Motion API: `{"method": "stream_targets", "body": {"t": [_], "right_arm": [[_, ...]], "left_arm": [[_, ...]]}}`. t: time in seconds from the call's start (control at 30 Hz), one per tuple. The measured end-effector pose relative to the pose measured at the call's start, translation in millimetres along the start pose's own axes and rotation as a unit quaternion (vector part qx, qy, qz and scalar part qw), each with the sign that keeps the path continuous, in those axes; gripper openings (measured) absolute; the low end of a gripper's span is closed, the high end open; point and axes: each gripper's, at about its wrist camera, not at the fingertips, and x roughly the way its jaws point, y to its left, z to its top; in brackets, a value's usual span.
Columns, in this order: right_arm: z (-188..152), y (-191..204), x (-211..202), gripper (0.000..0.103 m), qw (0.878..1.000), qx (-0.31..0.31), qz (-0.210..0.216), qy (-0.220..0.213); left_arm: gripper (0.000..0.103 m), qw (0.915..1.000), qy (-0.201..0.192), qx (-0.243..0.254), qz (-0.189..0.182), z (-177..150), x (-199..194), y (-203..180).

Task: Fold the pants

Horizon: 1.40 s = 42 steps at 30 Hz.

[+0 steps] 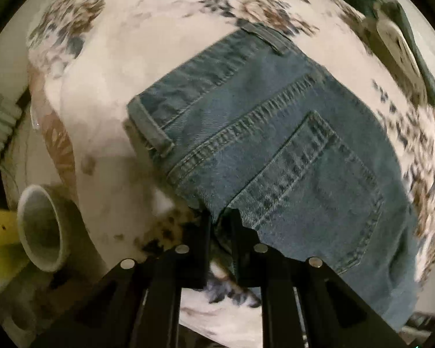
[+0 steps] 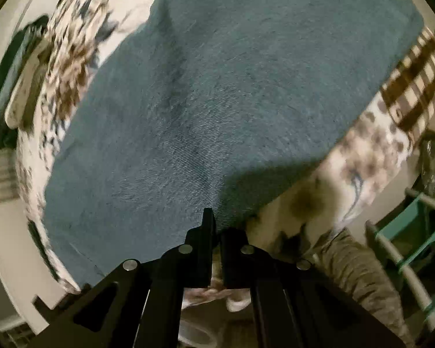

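Observation:
Blue denim pants (image 1: 275, 133) lie on a floral cloth (image 1: 116, 72), waistband at the upper left and a back pocket (image 1: 310, 185) facing up. My left gripper (image 1: 219, 223) is shut on the near edge of the pants below the pocket. In the right wrist view the pants (image 2: 217, 101) fill most of the frame as plain denim. My right gripper (image 2: 216, 232) is shut on their near edge, the fabric pinched between the black fingers (image 2: 207, 232).
A grey cup (image 1: 43, 229) lies on its side at the left, beside a yellow object (image 1: 0, 243). A white and green object (image 1: 403, 46) sits at the far right edge. A checked cloth (image 2: 414, 87) and a teal rack (image 2: 414, 246) are at the right.

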Motion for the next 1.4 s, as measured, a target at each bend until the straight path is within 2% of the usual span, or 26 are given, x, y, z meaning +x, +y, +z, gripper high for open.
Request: {"method": "stream_targets", "body": {"t": [0.13,0.27,0.33,0.4,0.43,0.47,0.5,0.57,0.6,0.63,0.67,0.77,0.9,1.0,1.13,1.2,1.23,1.27,1.3,1.33,1.37,1.4], "right_arm": [[9.5,1.6,14.3,0.004,1.000,0.004,-0.009,0.009],[11.0,3.1,14.4,0.006,1.000,-0.017,-0.015,0.019],[12.1,5.9,13.4,0.008,0.999,-0.028,-0.018,0.027],[12.6,11.5,11.2,0.019,0.998,-0.045,-0.024,0.039],[11.9,12.0,8.1,0.034,0.998,-0.050,-0.022,0.043],[10.7,15.2,4.7,0.045,0.997,-0.057,-0.017,0.044],[8.7,20.7,0.0,0.048,0.996,-0.069,-0.020,0.045],[3.9,34.9,-10.0,0.059,0.994,-0.099,-0.030,0.042],[0.3,44.5,-13.4,0.062,0.992,-0.113,-0.034,0.039],[-3.5,56.2,-21.5,0.067,0.990,-0.133,-0.036,0.034],[-7.2,69.1,-29.5,0.073,0.987,-0.153,-0.036,0.029],[-10.7,111.6,-48.1,0.080,0.977,-0.210,-0.031,0.014],[5.2,192.7,-52.4,0.081,0.960,-0.281,0.002,0.022],[24.6,258.6,-27.1,0.081,0.945,-0.322,0.014,0.058],[54.2,315.0,32.4,0.081,0.921,-0.358,0.039,0.149],[66.4,330.5,71.0,0.081,0.909,-0.362,0.040,0.202],[67.7,334.5,90.0,0.077,0.899,-0.367,0.042,0.236],[68.1,336.0,101.9,0.059,0.893,-0.370,0.040,0.255],[66.2,336.6,109.4,0.047,0.886,-0.380,0.031,0.264],[62.9,336.5,111.0,0.029,0.879,-0.396,0.022,0.266],[59.0,334.8,105.7,0.017,0.872,-0.408,0.029,0.270],[56.9,332.7,98.3,0.014,0.870,-0.409,0.041,0.273]], "left_arm": [[0.011,0.9998,-0.002,0.019,0.008,3.8,2.6,-5.2],[0.013,0.9998,0.005,0.016,0.009,6.3,1.2,-4.0],[0.015,0.9994,0.011,0.026,0.022,9.8,0.5,-10.3],[0.016,0.9980,0.022,0.044,0.039,12.6,-2.3,-18.2],[0.017,0.9970,0.025,0.053,0.050,16.0,-2.3,-25.1],[0.017,0.9962,0.028,0.061,0.055,16.5,-4.5,-31.1],[0.019,0.9958,0.029,0.068,0.054,16.7,-6.8,-35.2],[0.035,0.9950,0.031,0.080,0.050,16.8,-16.1,-42.9],[0.038,0.9951,0.028,0.085,0.043,17.1,-22.7,-47.0],[0.047,0.9950,0.024,0.090,0.036,17.3,-27.7,-50.1],[0.066,0.9947,0.022,0.098,0.023,18.3,-34.8,-55.6],[0.086,0.9933,0.021,0.112,-0.019,24.2,-52.4,-72.4],[0.087,0.9918,0.012,0.121,-0.041,47.2,-62.1,-105.3],[0.087,0.9922,0.007,0.119,-0.037,68.7,-55.8,-123.8],[0.087,0.9934,0.026,0.109,-0.023,98.6,-32.8,-142.1],[0.087,0.9936,0.037,0.106,-0.010,111.0,-19.1,-152.2],[0.087,0.9936,0.045,0.104,-0.008,113.6,-14.0,-155.6],[0.087,0.9935,0.052,0.101,-0.008,116.3,-9.2,-158.0],[0.087,0.9934,0.059,0.098,-0.008,118.0,-4.9,-161.0],[0.087,0.9931,0.067,0.096,-0.008,119.2,-0.4,-164.4],[0.087,0.9928,0.073,0.095,-0.008,119.7,3.6,-167.2],[0.087,0.9924,0.078,0.095,-0.007,119.7,6.9,-169.7]]}}
